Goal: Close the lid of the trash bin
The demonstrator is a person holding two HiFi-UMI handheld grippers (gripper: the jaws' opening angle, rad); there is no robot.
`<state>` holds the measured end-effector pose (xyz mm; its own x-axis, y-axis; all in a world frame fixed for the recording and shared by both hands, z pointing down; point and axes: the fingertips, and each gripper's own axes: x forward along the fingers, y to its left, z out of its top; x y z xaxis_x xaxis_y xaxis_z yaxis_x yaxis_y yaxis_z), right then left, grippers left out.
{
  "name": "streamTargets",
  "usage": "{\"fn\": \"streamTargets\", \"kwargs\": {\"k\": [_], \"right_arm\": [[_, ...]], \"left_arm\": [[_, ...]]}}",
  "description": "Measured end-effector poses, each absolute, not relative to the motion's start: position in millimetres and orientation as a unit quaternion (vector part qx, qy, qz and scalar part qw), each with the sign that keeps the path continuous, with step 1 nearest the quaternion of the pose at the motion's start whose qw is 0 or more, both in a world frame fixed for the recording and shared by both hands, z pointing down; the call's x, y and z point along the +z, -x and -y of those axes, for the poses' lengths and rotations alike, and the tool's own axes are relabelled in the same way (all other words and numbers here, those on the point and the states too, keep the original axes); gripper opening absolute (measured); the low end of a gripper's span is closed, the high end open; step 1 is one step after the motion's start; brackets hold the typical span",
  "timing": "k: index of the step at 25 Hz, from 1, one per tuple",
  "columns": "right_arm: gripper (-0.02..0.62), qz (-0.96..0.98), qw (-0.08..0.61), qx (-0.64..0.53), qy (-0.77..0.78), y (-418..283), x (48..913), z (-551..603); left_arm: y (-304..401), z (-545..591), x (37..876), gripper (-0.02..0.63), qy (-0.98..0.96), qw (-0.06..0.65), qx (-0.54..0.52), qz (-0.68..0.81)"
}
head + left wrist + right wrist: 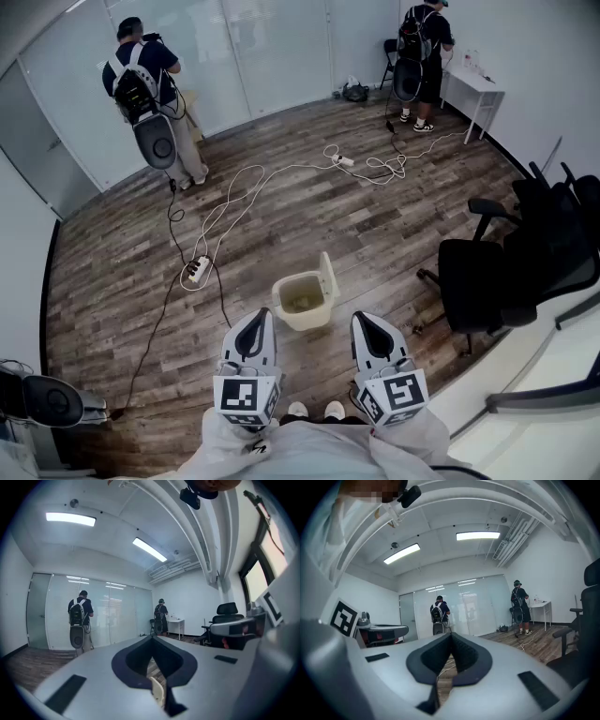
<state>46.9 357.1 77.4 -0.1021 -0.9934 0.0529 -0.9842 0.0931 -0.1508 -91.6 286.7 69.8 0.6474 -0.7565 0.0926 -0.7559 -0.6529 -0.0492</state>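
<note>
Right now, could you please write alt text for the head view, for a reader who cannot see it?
A cream trash bin stands open on the wood floor, its lid raised upright. The left tool and right tool point toward it from the near side, both shut and not touching it.

- The wood floor carries everything here.
- A cream trash bin stands on it near the middle. Its lid is up and open.
- A white power strip lies to the left of the bin.
- A long white cord curls across the boards.
- A black chair stands at the right.
- A dark bag sits far back.
- A white counter stands in the far corner.
</note>
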Motion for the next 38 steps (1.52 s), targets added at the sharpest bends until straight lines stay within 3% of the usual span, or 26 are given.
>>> {"fn": "streamTargets", "kwargs": {"k": [21,38], "right_arm": [[0.024,-0.747,0.033,-0.092,0.658,-85.6,95.0,-359.1],[0.023,-0.734,0.003,-0.117,0.669,-79.1,115.2,-235.6]], "left_arm": [[67.0,-287.3,83.1,0.005,0.897,0.003,-0.065,-0.437],[68.4,-157.9,108.5,0.005,0.904,-0.031,-0.075,-0.421]]}}
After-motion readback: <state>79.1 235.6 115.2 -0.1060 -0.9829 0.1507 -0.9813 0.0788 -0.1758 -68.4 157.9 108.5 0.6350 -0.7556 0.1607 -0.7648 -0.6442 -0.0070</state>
